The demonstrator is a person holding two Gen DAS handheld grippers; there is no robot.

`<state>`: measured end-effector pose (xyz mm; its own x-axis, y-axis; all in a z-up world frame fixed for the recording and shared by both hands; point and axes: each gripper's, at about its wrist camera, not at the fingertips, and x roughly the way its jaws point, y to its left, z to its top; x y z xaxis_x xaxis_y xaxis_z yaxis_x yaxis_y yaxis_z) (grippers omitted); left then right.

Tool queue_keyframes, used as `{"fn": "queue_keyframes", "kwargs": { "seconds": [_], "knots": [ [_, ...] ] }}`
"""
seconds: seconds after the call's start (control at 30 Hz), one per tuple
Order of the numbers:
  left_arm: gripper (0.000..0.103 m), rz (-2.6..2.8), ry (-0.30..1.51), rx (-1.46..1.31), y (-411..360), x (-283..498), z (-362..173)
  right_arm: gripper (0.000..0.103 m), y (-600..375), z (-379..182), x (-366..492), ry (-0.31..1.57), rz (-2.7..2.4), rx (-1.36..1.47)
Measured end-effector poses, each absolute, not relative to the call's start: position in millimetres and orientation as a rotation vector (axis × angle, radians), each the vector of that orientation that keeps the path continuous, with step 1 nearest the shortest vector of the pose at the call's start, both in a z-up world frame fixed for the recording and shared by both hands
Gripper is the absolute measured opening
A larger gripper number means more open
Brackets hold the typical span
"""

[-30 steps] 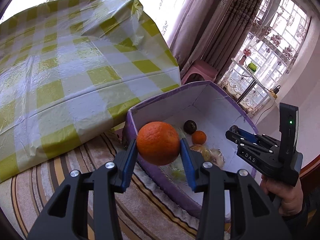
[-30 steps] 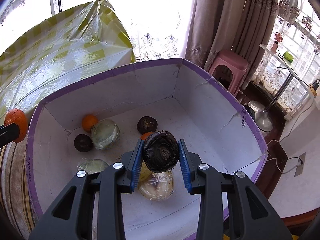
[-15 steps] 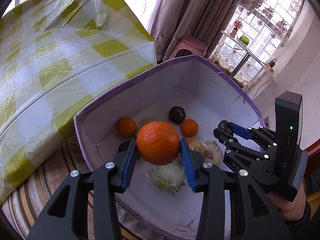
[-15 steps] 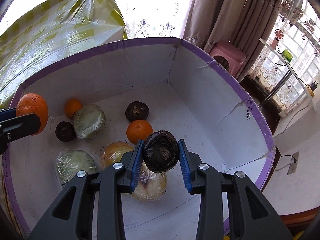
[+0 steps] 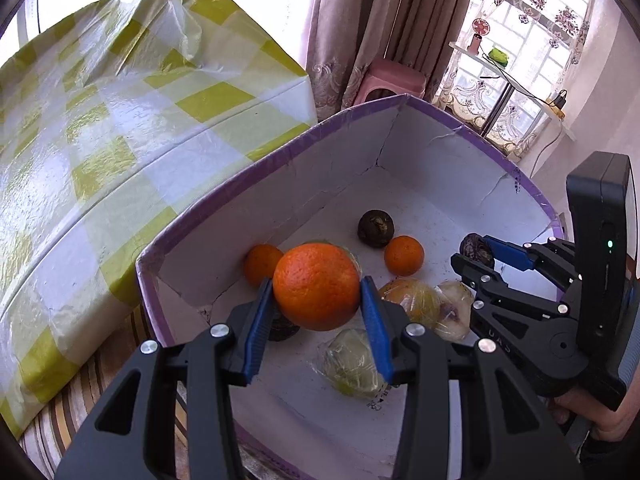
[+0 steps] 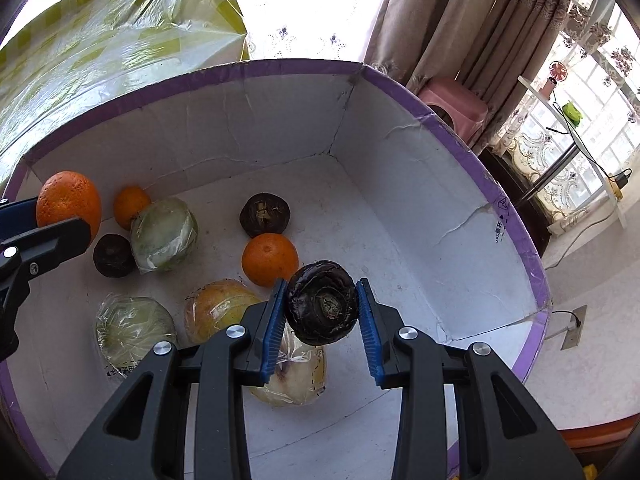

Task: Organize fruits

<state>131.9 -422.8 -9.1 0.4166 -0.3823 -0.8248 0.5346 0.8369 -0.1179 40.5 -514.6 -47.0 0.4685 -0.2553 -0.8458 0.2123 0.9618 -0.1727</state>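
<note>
Two grippers hang tilted down over the box (image 6: 452, 136), each clamped on one fruit: the left gripper (image 5: 318, 312) pinches a large orange (image 5: 317, 286) near the left wall, the right gripper (image 6: 322, 310) a dark round fruit (image 6: 322, 303) over the middle. Below them on the box floor lie four plastic-wrapped fruits, two small oranges and two more dark fruits. Beyond the box stand a yellow-checked cover (image 5: 120, 120), a pink stool (image 6: 456, 108) and curtains (image 6: 452, 12).
</note>
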Motion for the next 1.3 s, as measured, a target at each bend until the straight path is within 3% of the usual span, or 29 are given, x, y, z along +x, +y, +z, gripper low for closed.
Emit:
{"fn": "queue_keyframes", "kwargs": {
  "seconds": [0.13,0.33,0.8,1.03,1.1,1.13,1.3],
  "knots": [
    [0.043,-0.601,0.931,0.259,-434.7,118.7,-5.2,0.035,-515.1,-47.8,40.2,1.048,-0.288,-0.046],
    [0.043,-0.648,1.026,0.273,-440.3,124.5,-22.4,0.035,-516.6,-48.3,40.4,1.058,-0.29,-0.044],
    [0.044,-0.675,1.048,0.268,-443.9,126.0,-30.4,0.04,-516.6,-47.6,38.7,1.057,-0.297,-0.035],
    [0.064,-0.702,1.013,0.25,-439.6,119.5,-18.5,0.065,-516.0,-40.8,34.5,1.034,-0.317,-0.036],
    [0.079,-0.701,0.977,0.24,-434.4,113.7,-8.7,0.067,-516.9,-37.3,30.7,1.025,-0.32,-0.016],
    [0.091,-0.688,0.952,0.231,-430.3,110.3,-3.0,0.067,-516.7,-33.9,28.3,1.014,-0.323,-0.01],
    [0.098,-0.656,0.897,0.122,-393.7,97.6,17.1,0.074,-511.3,-12.7,12.4,0.956,-0.362,-0.008]
  ]
}}
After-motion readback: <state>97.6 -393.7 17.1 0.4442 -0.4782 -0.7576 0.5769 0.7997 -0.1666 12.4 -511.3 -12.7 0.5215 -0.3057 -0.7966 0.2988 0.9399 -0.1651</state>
